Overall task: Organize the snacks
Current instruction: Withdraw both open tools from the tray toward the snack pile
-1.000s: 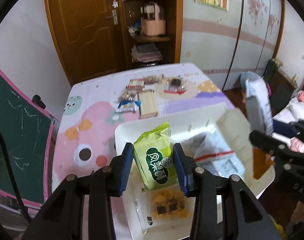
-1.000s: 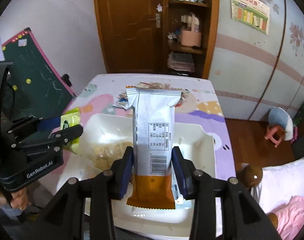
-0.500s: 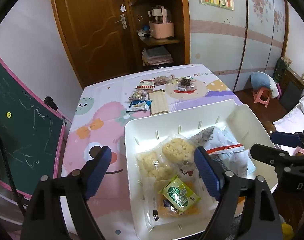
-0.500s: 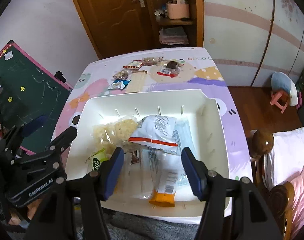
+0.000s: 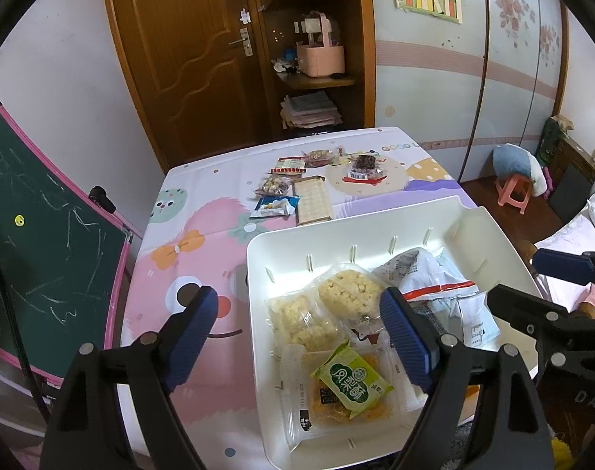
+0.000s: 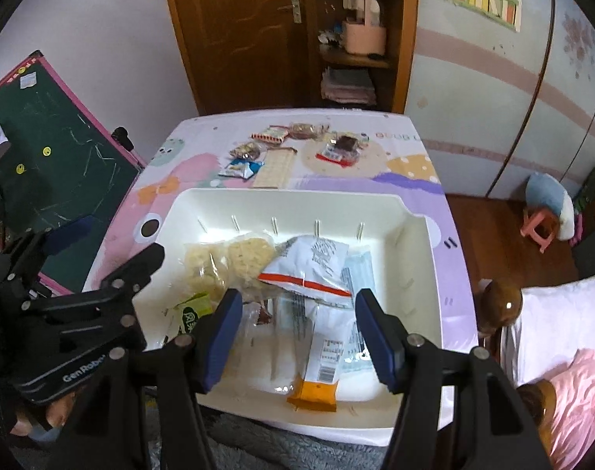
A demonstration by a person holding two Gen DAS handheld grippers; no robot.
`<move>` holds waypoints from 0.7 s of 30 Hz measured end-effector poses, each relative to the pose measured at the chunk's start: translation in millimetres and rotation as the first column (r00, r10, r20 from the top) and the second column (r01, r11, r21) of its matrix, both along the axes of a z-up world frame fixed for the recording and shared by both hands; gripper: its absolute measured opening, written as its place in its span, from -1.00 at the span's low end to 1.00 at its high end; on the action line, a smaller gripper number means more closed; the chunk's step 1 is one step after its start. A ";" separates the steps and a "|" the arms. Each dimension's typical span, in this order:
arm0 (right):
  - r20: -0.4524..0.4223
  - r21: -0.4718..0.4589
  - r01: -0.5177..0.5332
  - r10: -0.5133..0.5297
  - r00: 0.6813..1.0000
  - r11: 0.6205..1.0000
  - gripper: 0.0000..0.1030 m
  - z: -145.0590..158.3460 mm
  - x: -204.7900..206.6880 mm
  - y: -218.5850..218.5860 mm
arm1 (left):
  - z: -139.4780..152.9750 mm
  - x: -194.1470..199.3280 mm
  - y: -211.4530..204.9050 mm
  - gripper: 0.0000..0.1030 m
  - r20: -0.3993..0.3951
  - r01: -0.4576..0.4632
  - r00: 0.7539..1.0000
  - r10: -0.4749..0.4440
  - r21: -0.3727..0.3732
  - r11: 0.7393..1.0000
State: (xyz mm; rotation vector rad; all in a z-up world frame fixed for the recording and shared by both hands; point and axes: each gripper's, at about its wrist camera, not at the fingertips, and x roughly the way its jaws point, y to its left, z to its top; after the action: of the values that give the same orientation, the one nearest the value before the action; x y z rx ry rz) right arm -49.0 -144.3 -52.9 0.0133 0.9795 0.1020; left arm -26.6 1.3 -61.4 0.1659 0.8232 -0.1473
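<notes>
Each camera sits behind its own tongs and looks forward and steeply down along them. The left wrist view looks past the left gripper (image 5: 299,331) from the near left corner of the white bin (image 5: 254,274). The right wrist view looks over the right gripper (image 6: 297,333) from the bin's (image 6: 415,235) near edge. Both views are close and share the bin, the far snacks (image 5: 293,192) (image 6: 258,156) and the door (image 5: 188,58) (image 6: 235,31).

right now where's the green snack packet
In the white bin, near its front left corner in the left wrist view, the green snack packet lies on an orange-filled clear pack.
</notes>
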 end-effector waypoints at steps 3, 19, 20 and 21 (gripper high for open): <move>0.014 -0.001 -0.004 0.004 1.000 1.000 0.18 2.5 -0.9 1.8 | 0.0 -0.2 0.1 0.63 -0.003 0.005 1.000 -0.005 -0.003 1.000; -0.033 -0.007 0.018 -0.018 0.999 1.000 0.18 -11.9 8.6 -4.0 | -6.4 2.0 -5.8 0.63 -0.023 0.014 1.000 -0.014 0.015 1.000; -0.034 -0.005 0.018 -0.018 0.999 1.000 0.18 -12.6 9.1 -4.3 | -6.4 2.0 -5.9 0.63 -0.023 0.013 1.000 -0.013 0.015 1.000; -0.036 -0.001 0.019 -0.019 0.999 1.000 0.18 -13.7 10.5 -5.3 | -6.5 2.1 -5.9 0.63 -0.024 0.013 1.000 -0.013 0.015 1.000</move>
State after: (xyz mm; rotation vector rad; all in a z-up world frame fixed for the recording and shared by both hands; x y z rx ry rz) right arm -38.6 -149.7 -66.6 0.0236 1.0154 0.0843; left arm -24.5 -4.6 -67.9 0.1844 0.8470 -0.1556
